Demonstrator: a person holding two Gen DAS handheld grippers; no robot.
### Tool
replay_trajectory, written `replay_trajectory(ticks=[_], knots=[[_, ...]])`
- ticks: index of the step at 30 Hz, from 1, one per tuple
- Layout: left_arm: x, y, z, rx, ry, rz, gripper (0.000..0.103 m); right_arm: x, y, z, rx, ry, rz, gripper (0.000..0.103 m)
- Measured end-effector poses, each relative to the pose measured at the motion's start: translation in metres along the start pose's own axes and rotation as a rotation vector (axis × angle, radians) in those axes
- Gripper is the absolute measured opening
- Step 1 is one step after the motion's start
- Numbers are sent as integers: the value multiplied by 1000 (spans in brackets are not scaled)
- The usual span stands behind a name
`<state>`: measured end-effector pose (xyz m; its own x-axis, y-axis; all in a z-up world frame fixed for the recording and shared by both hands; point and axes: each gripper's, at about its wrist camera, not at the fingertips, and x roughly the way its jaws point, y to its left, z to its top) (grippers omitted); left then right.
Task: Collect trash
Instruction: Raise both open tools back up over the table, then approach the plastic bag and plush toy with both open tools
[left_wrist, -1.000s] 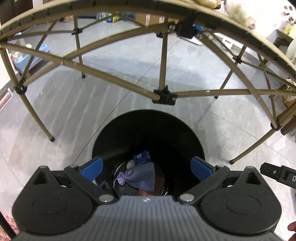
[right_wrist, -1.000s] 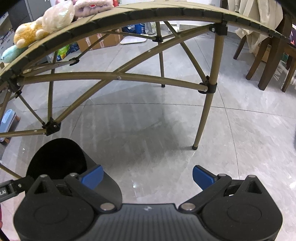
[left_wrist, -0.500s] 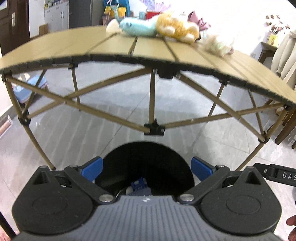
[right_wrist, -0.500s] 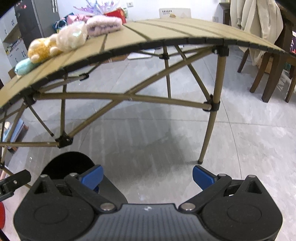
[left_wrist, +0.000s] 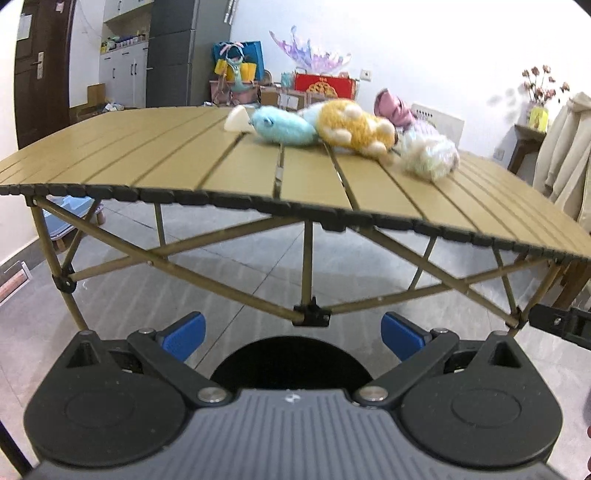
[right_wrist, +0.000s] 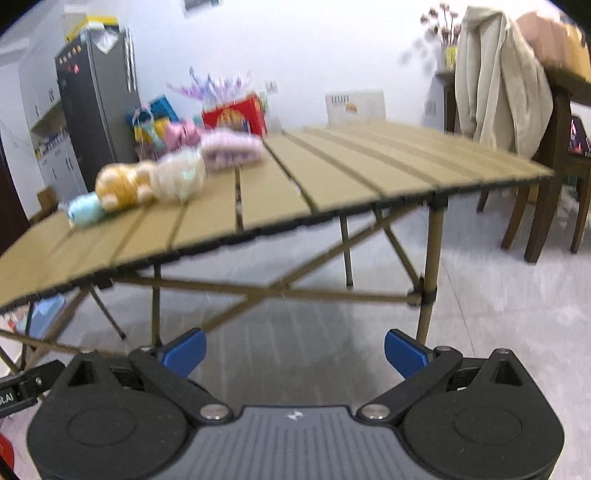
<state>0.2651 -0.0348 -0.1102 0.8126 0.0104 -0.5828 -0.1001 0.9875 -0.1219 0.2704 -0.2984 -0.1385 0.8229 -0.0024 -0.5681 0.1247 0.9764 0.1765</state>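
On the far left of the counter (left_wrist: 166, 147) nothing loose shows, just bare slats. Mid-counter sits a row of plush toys: blue toy (left_wrist: 282, 127), yellow toy (left_wrist: 354, 129), white fluffy toy (left_wrist: 430, 151), pink one (left_wrist: 393, 109) behind (these look like toys, not trash, but that's a guess). No obvious trash visible on the counter, so collection looks done or close to it.

Left gripper (left_wrist: 293, 336): fingers spread wide, nothing between them. It hangs above the black bin (left_wrist: 291, 360) on the floor in front of the counter. Only the bin's back rim shows; contents hidden by the gripper body.

Right gripper (right_wrist: 293, 352): fingers also wide, empty, over bare floor.

Right view is motion-blurred, so small scraps would be hard to spot. Far counter edge and the floor behind it can't be checked.
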Motion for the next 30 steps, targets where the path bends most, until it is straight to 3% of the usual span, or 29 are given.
replay_trajectory(ticks=[7,18,30], knots=[[-14,11,14,-36,-42,-6,103,-19,15,11,-29,-156,17,103],[-32,25,47,-47,-145,12,103,-30,71,35,-220,-326,68,103],[-25,45,81,-74,-208,45,103,-1,117,70,-258,-335,146,103]])
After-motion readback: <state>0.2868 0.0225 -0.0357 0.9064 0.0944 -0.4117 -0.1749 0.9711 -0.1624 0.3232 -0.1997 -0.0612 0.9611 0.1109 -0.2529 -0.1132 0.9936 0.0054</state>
